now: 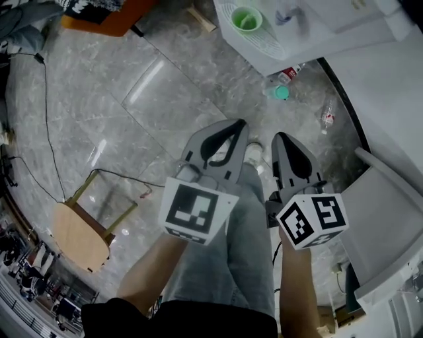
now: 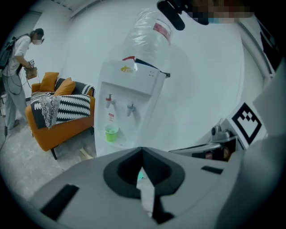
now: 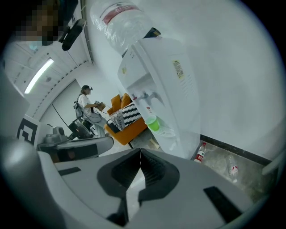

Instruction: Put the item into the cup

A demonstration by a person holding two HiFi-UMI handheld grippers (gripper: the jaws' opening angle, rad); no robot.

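A green cup (image 1: 246,20) stands on the drip tray of a white water dispenser (image 1: 310,33) at the top of the head view. It also shows as the green cup (image 2: 111,133) in the left gripper view and the green cup (image 3: 153,123) in the right gripper view. My left gripper (image 1: 236,124) and right gripper (image 1: 283,136) hang side by side over the floor, well short of the dispenser. The left gripper (image 2: 142,150) is shut with nothing in it. The right gripper (image 3: 140,152) is shut and empty too. I see no held item.
A red-labelled bottle (image 1: 289,72), a teal lid (image 1: 282,93) and a clear bottle (image 1: 328,117) lie on the floor by the dispenser. A wooden chair (image 1: 79,231) stands at the left. An orange sofa (image 2: 58,112) and a person (image 2: 18,58) are farther off. White furniture (image 1: 390,218) is at the right.
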